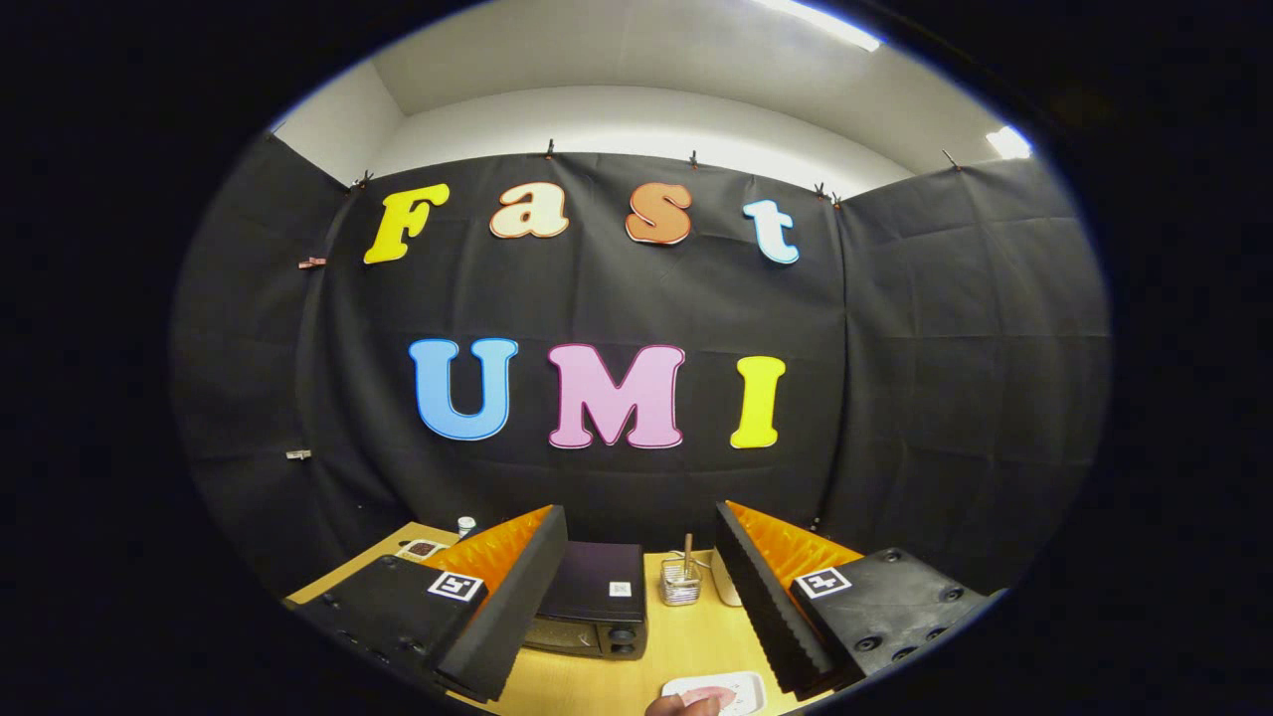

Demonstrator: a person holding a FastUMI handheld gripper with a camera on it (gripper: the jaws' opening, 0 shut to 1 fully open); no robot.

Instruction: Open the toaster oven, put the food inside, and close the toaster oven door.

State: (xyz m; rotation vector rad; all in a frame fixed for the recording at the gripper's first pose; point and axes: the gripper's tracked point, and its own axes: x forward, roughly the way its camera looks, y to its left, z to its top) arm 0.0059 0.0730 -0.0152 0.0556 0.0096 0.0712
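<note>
The toaster oven (589,615) sits low in the frame, left of centre, on the wooden worktop (686,636), door closed, front with knobs facing the camera, long side running across. The jaws of the gripper (636,607) are spread wide, holding nothing, pointing level toward it. At bottom centre, a plate (731,686) with food (708,695) and a fingertip (686,706). Right of the oven stands a glass jar (680,582).

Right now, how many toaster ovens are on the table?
1. The toaster oven stands on the wooden table, just ahead of the open gripper, nearer its left finger, door closed. The fingers may hide other things.
</note>
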